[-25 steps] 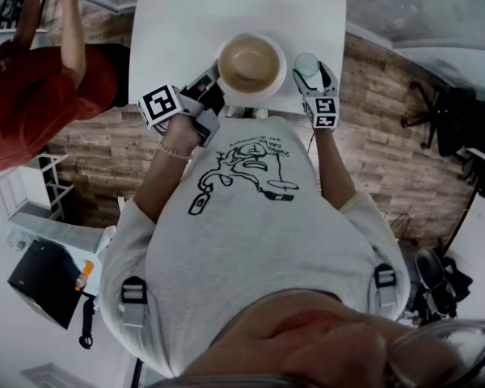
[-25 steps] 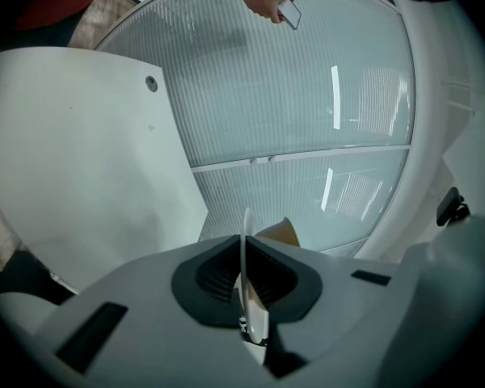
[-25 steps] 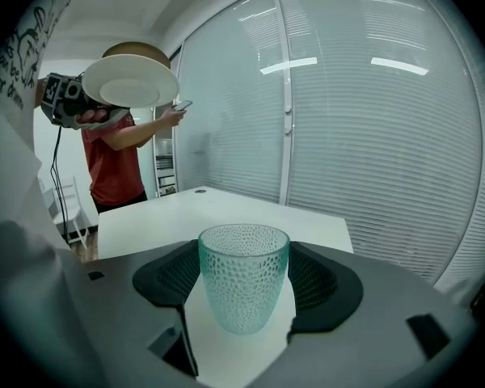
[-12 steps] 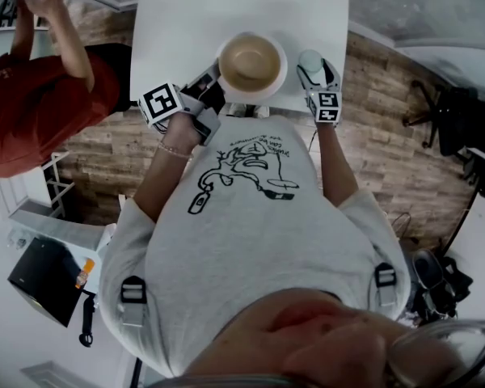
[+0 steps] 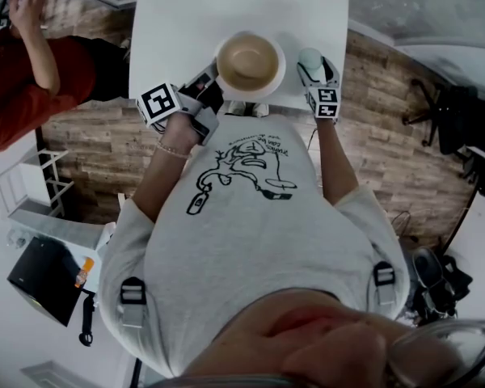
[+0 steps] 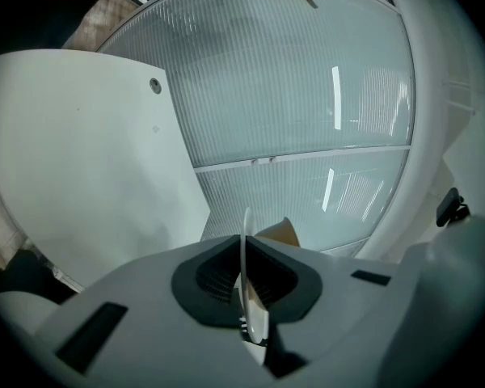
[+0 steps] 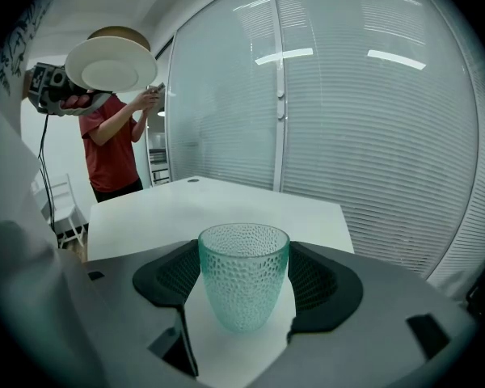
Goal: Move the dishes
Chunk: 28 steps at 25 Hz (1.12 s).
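Plate (image 5: 263,94) with a tan bowl (image 5: 249,61) is raised over the table's (image 5: 186,23) near edge, its 8 o'clock rim pinched in the left gripper's (image 5: 212,83) jaws. Glass (image 7: 244,281), at its 3 o'clock, is clamped between the right gripper's (image 5: 314,71) jaws.

Bowl (image 5: 250,61) on plate (image 5: 277,80) left of glass (image 5: 309,58), both over table's (image 5: 226,6) near edge.

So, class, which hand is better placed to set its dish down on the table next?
Probably right: the right gripper holds the green glass upright, low over the white table, while the left gripper clamps the plate high in the air.
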Tool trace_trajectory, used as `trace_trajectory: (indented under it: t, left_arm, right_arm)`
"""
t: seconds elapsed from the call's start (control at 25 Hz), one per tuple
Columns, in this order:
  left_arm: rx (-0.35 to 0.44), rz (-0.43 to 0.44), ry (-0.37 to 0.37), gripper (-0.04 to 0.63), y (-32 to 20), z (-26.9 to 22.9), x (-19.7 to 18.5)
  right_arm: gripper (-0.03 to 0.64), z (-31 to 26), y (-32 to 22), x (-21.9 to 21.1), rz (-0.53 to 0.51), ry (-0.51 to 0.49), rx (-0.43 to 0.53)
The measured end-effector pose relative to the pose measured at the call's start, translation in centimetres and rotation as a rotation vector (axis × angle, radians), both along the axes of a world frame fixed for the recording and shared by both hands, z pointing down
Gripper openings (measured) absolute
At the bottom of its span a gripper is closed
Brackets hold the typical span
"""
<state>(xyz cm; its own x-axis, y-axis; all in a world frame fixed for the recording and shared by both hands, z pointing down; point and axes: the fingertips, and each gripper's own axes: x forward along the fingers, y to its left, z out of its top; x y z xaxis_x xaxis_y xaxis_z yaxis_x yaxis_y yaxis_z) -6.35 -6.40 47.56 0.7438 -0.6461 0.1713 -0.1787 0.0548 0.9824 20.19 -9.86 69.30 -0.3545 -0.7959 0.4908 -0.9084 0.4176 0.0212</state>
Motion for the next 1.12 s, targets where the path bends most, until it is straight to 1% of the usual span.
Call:
trace_trajectory:
  t: [0.32,0.72,0.84,1.12]
  left_arm:
    - [-0.003,-0.008,0.002,0.011,0.0,0.1,0.0]
    - [-0.006,-0.012,-0.004,0.011,0.1,0.2,-0.1]
    - [-0.005,-0.009,-0.003,0.011,0.0,0.2,0.0]
    - [-0.01,-0.002,-0.002,0.011,0.1,0.2,0.1]
  right_arm:
    - [0.353,1.0,-0.2,0.1,-0.006,0.003,-0.018]
    - [0.353,1.3,-0.9,0.4,-0.012,0.002,-0.004]
    - [0.353,1.5,-0.5,0.5,-0.011,0.006,-0.019]
    - [0.353,1.5,0.4,0.6,-0.011,0.013,-0.013]
